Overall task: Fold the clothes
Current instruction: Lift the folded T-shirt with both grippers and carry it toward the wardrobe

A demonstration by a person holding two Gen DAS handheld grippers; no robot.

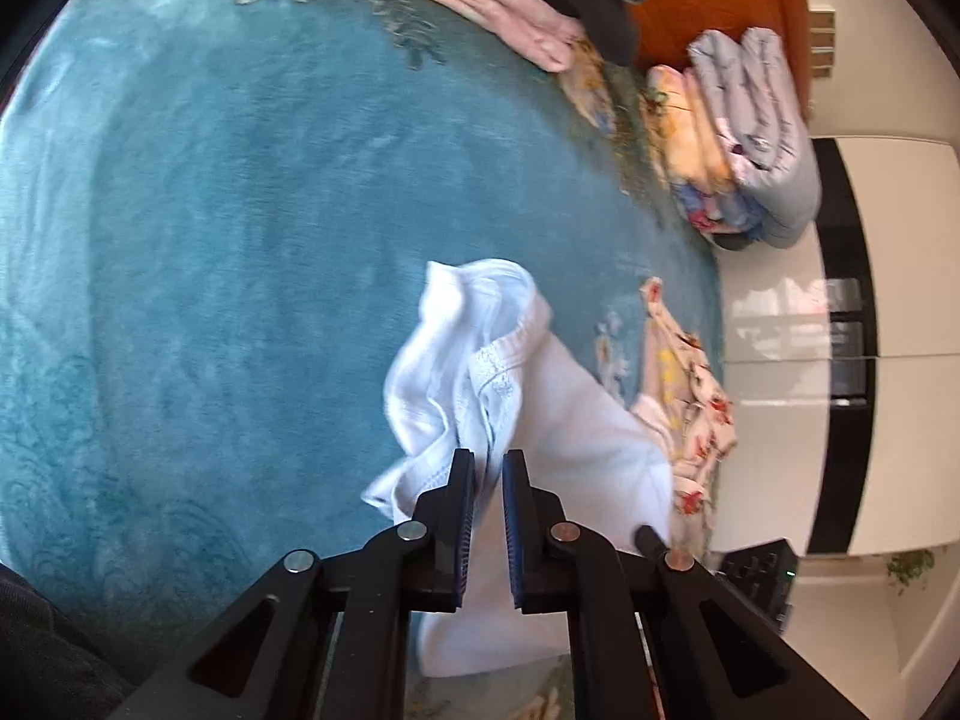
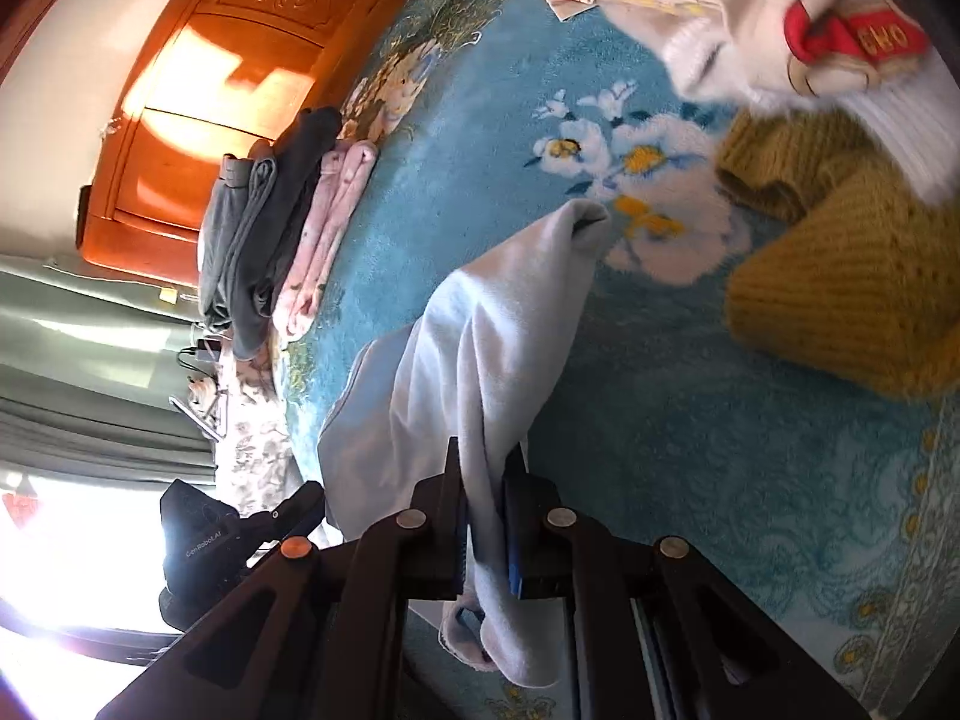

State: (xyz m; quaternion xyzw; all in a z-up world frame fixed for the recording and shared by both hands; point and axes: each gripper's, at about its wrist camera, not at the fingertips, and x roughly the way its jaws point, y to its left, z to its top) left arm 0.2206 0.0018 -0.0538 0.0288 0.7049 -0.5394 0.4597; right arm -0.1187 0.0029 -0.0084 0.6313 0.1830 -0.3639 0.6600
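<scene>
Your right gripper (image 2: 483,480) was clamped on the pale blue garment (image 2: 480,324), fabric pinched btwn the pads and a bunched end hanging out behind the jaws. Your left gripper (image 1: 487,480) had its pads nearly together w/ a narrow gap; garment (image 1: 480,372) sat right at the tips, but can't tell if cloth was actually pinched. Garment hung crumpled over the blue carpet (image 1: 210,240). Folded stack (image 2: 282,228) sat by the wooden cabinet (image 2: 198,120). Mustard knit (image 2: 840,276) and white sweater (image 2: 780,30) lay near on the carpet, apart from the garment.
</scene>
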